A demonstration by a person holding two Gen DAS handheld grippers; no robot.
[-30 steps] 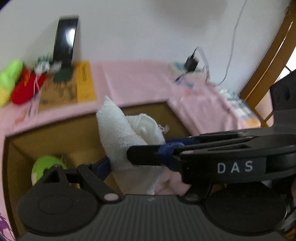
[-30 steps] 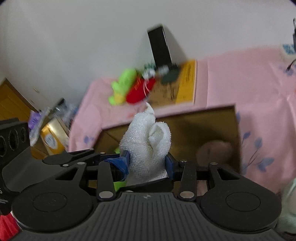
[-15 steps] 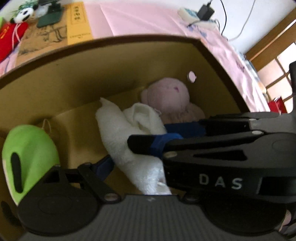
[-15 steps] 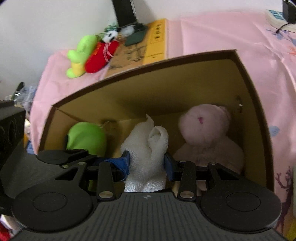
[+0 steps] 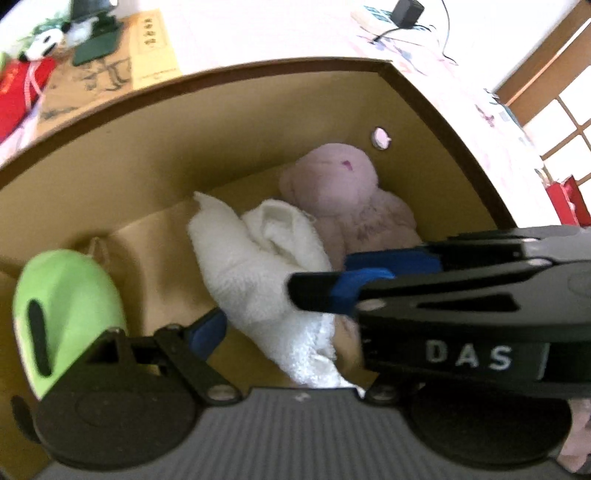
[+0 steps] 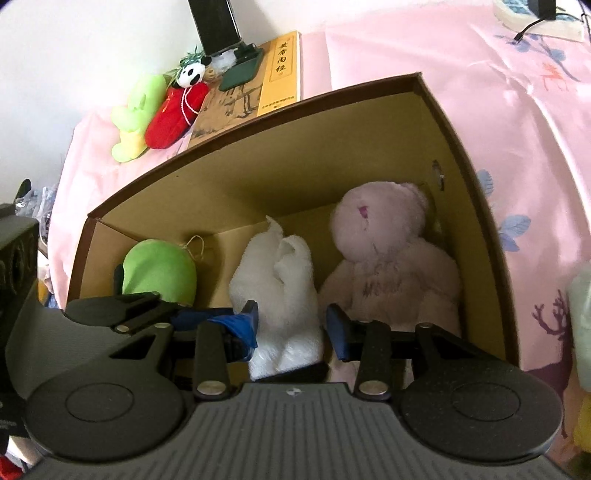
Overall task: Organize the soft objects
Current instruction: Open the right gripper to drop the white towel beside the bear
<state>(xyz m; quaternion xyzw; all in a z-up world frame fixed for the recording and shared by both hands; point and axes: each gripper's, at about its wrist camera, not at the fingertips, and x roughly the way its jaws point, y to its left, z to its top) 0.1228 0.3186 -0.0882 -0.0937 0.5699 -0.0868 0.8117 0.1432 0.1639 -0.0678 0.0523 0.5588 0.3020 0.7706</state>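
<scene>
A rolled white towel [image 6: 277, 280] stands in the middle of the open cardboard box [image 6: 258, 129], low inside it. My right gripper [image 6: 291, 325] has its blue pads on both sides of the towel's lower part, and its jaws are opening slightly. My left gripper [image 5: 288, 332] holds the same towel [image 5: 251, 266] from the left; one pad [image 5: 207, 328] touches it, while the other is hidden behind the right gripper [image 5: 332, 277]. A pink plush bear [image 6: 388, 258] lies to the right of the towel and a green plush [image 6: 159, 269] to its left.
The box [image 5: 221, 74] sits on a pink cloth [image 6: 498, 110]. Behind it lie a green-yellow plush [image 6: 136, 114], a red plush with a panda head [image 6: 177, 110], a book [image 6: 258, 88] and a black stand [image 6: 214, 22]. A charger and cable [image 5: 406, 18] lie at the far right.
Both grippers have sunk and tipped downward with the towel, from above the box rim to inside the box between the bear and the green plush. Over the last half second little has moved.
</scene>
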